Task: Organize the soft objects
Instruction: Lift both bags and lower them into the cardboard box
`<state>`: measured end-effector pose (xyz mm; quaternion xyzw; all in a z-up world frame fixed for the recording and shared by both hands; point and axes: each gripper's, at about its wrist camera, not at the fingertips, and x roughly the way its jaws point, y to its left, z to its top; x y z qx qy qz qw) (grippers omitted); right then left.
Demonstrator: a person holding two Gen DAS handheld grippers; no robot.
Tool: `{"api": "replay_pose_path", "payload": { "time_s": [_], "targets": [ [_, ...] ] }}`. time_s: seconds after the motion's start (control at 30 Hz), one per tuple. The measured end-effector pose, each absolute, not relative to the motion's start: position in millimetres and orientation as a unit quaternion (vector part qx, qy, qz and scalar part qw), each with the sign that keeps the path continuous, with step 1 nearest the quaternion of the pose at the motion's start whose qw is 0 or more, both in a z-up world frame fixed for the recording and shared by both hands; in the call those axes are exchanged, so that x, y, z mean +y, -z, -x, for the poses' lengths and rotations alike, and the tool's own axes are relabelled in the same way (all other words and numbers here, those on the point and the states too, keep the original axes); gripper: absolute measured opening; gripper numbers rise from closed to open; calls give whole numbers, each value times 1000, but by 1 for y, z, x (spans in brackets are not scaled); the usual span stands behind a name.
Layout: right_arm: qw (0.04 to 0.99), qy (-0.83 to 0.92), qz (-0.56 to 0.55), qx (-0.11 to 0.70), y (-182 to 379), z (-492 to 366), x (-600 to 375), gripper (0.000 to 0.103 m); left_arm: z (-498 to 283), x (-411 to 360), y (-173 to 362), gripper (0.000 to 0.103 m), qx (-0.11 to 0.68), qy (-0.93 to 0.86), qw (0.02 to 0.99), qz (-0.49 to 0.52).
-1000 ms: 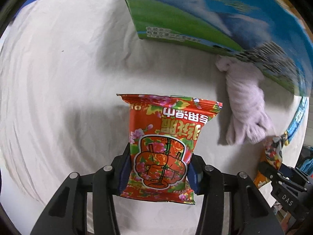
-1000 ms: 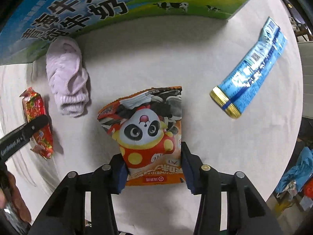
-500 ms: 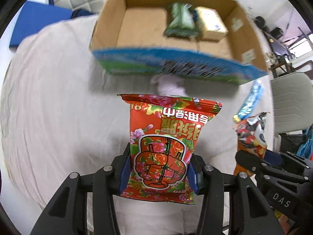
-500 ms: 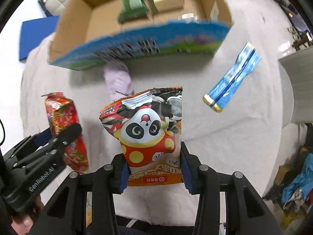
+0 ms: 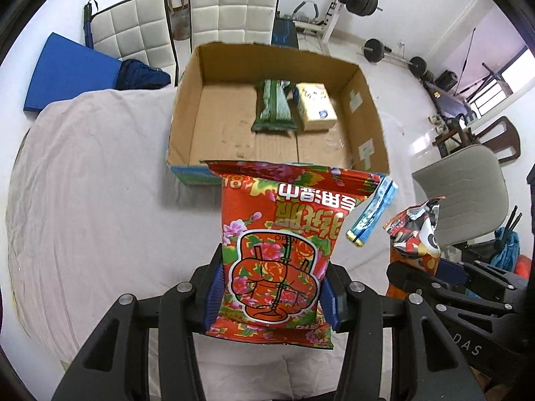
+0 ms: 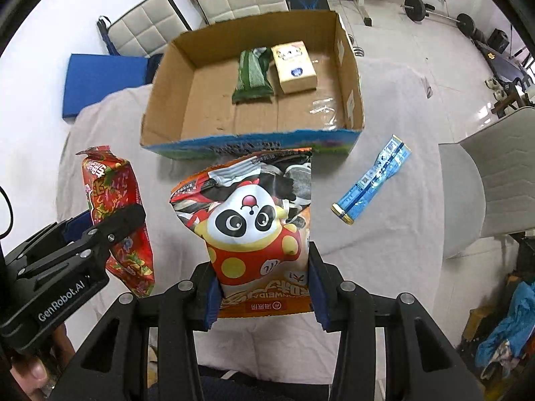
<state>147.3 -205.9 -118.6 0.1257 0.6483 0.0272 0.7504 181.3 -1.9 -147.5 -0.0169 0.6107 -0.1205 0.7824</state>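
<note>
Within 1 second both tools have risen from counter level to high above the cardboard box (image 5: 187, 100). The left tool (image 5: 271, 295) pinches the red snack bag (image 5: 281, 254) and the right tool (image 6: 262, 292) pinches the panda bag (image 6: 254, 224), both just short of the box's near wall, likely ready to drop in.

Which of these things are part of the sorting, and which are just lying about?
Part of the job:
- red floral snack bag, in the left tongs
- panda snack bag, in the right tongs
- blue wrapped packet on the sheet
- cardboard box, holding a green packet and a yellow carton

Lying about:
- white chairs
- barbells
- blue mat
</note>
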Motion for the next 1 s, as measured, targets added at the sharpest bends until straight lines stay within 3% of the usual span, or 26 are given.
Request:
{"api": "replay_pose_path", "payload": {
  "time_s": [0.5,1.0],
  "targets": [
    [770,-18,-138,622,109,-242,-233,46,-284,-1,134,45,598,118,792,31],
    [695,31,-113,709,239,-348,-251,46,-409,-4,232,45,680,93,726,40]
  ]
}}
